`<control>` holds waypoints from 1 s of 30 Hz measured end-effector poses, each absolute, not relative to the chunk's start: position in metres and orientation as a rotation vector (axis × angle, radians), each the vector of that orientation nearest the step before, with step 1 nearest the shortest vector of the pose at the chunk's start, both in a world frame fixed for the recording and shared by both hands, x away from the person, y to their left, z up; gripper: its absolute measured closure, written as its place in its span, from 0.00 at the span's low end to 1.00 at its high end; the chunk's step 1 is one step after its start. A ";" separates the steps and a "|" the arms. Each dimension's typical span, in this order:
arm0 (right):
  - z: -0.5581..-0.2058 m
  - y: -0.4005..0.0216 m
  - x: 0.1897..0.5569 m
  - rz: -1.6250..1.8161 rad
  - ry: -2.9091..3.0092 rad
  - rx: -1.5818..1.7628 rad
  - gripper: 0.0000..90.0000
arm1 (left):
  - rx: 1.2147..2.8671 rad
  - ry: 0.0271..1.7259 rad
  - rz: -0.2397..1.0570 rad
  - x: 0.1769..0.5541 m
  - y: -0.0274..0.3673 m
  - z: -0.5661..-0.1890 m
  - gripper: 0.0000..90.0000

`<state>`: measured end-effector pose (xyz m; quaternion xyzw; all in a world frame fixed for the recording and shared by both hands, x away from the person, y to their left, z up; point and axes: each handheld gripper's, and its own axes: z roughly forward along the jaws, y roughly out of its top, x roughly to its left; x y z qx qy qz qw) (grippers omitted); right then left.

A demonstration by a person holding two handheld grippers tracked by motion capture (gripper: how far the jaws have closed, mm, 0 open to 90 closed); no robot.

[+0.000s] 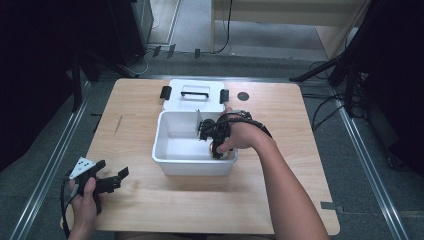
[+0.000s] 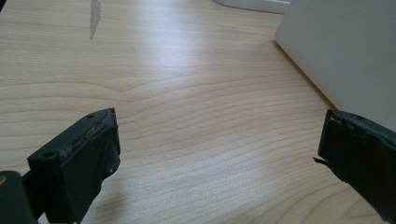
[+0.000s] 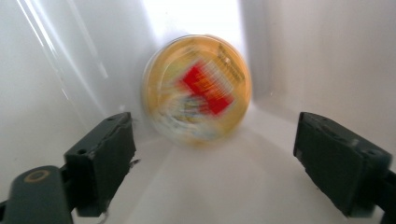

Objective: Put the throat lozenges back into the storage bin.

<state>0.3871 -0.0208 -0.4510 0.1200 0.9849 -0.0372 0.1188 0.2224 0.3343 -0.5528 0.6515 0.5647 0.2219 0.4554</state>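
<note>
A white plastic bin [image 1: 165,155] stands mid-table with a divider inside. My right gripper [image 1: 216,145] reaches down into its right part, jaws open. In the right gripper view a round yellow container with a red label [image 3: 198,88], blurred, lies in the bin's corner just beyond the open jaws [image 3: 215,163], untouched by them. My left gripper [image 1: 112,181] rests on the table at the front left, open and holding nothing; the left gripper view looks past its spread jaws [image 2: 219,154] at bare wood with the bin's white wall [image 2: 345,51] to the right.
The bin's white lid [image 1: 195,95], with a black handle and clips, lies flat behind the bin. A small dark round mark [image 1: 243,95] sits on the wooden table [image 1: 290,165] at the back right. Dark stands and cables surround the table on the floor.
</note>
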 end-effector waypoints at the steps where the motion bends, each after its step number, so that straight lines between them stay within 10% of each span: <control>1: -0.450 -0.021 0.387 -0.100 2.879 0.362 0.10 | 1.609 1.393 0.547 0.222 0.334 -0.553 0.00; 30: -0.372 -0.090 0.361 0.660 2.555 0.835 0.00 | 1.613 1.392 0.551 0.222 0.334 -0.553 0.00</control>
